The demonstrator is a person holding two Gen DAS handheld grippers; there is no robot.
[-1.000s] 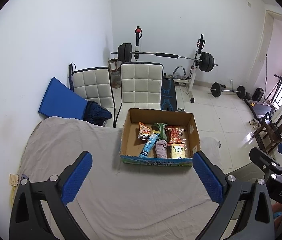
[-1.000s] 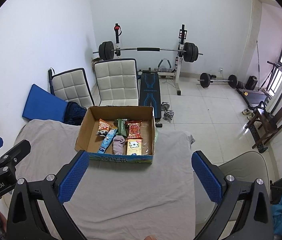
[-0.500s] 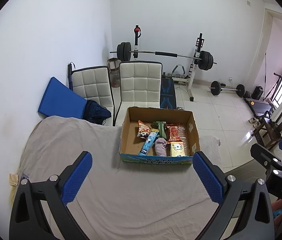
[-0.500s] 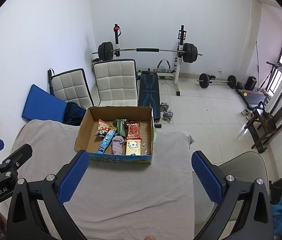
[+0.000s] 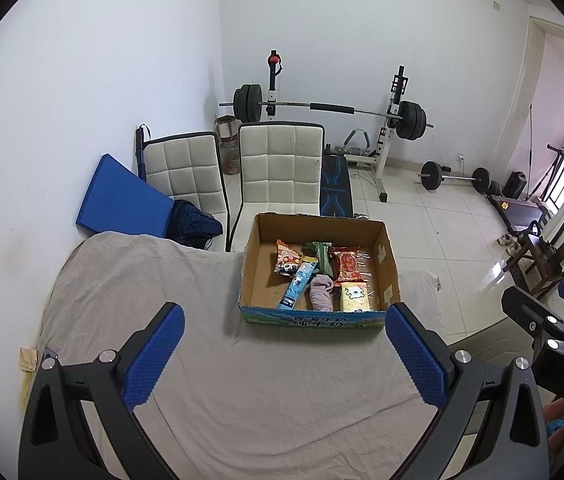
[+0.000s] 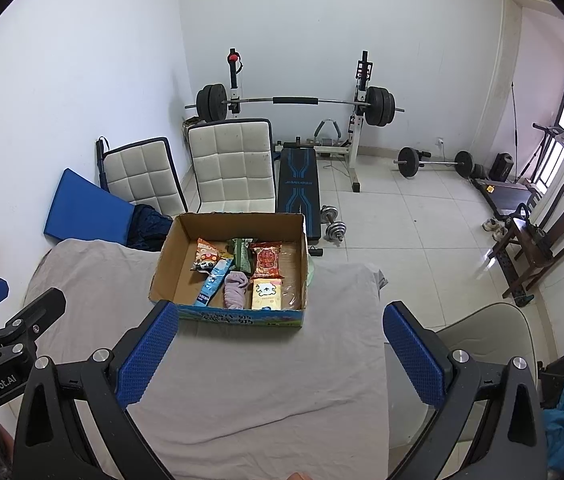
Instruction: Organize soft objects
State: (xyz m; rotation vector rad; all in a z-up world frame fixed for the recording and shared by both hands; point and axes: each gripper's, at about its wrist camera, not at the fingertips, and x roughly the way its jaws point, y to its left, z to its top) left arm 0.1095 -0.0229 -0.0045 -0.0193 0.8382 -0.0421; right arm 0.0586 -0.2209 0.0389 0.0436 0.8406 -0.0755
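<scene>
1. Grippers: the left gripper (image 5: 284, 354) is spread wide with nothing between its blue pads (image 5: 153, 358); the right gripper (image 6: 279, 354) is equally wide and empty.
2. Both hang above the table (image 5: 265, 404), which is covered in a grey cloth, and both point at the box (image 5: 318, 318) ahead.
3. From the left gripper, the box lies ahead and a little right of centre; from the right gripper, ahead and slightly left, its near left corner just past the left pad.
4. Inside the box, in front of both grippers, lie snack packets and a pink sock (image 6: 235, 290).
5. The sock lies near the box's front wall, between a blue packet (image 6: 213, 282) on its left and a yellow packet (image 6: 266, 296) on its right.
6. Farther back sit an orange packet (image 6: 206, 258), a green packet (image 6: 241, 258) and a red packet (image 6: 267, 260).
7. Beyond the table stand two white chairs (image 5: 279, 168) and a barbell rack (image 5: 332, 110).
</scene>
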